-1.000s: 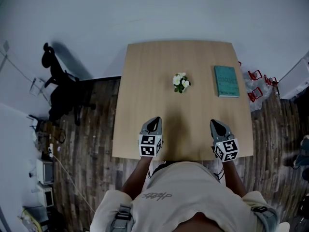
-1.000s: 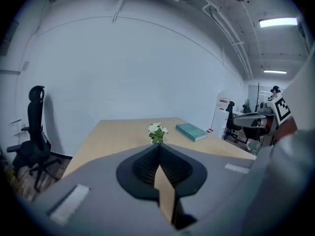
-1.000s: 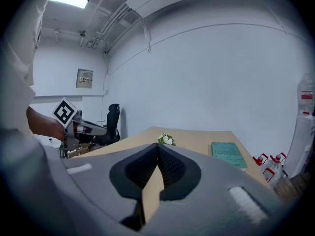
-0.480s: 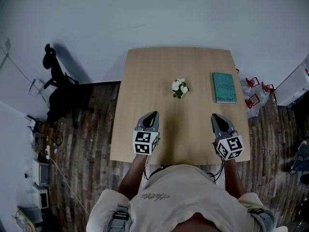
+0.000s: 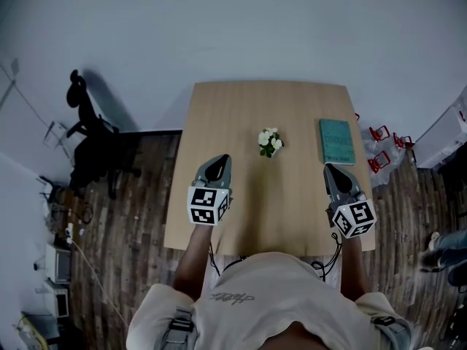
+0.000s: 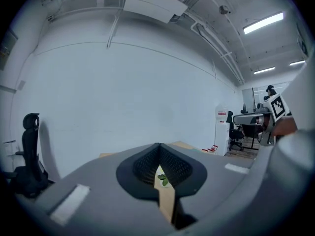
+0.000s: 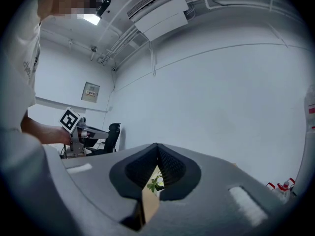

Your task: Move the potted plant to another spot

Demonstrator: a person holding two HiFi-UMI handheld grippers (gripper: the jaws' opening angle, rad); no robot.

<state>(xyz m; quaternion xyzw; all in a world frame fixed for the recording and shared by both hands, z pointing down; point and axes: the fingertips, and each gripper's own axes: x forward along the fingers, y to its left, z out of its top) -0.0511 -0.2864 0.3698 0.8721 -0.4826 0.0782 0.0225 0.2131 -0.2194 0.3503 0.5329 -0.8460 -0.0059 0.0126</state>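
The small potted plant (image 5: 269,141) with white flowers stands near the middle of the wooden table (image 5: 241,108), a bit toward the far side. A green book (image 5: 336,141) lies flat to its right, well apart from it. The left hand-held gripper (image 5: 217,162) is over the near left part of the table. The right hand-held gripper (image 5: 333,171) is over the near right part. Both point toward the far wall. Each hand-held gripper has its 2 jaws closed together, with nothing gripped. The plant sits farther away, between the 2, and neither one touches it. A black chair (image 5: 91,141) stands on the floor (image 5: 139,217) to the left of the table.
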